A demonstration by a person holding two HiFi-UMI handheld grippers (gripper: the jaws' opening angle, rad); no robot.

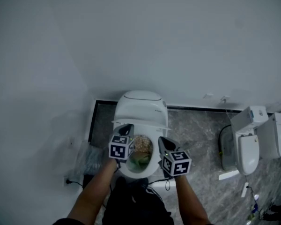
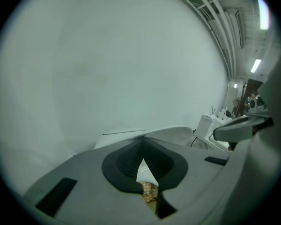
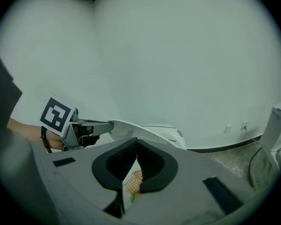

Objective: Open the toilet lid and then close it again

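A white toilet stands against the wall. Its lid is tilted partway up, and the bowl below shows brownish and green contents. My left gripper is shut, with its tips at the lid's front-left edge. My right gripper is also shut and sits at the bowl's right side, just under the lid's edge. In the left gripper view the shut jaws point under the white lid. From the right gripper view the lid lies over the left gripper, beyond my own shut jaws.
Two more white toilets stand on the grey marbled floor at the right. Pale walls close in on the left and behind. A wall socket with a cable sits low on the left. My forearms reach in from below.
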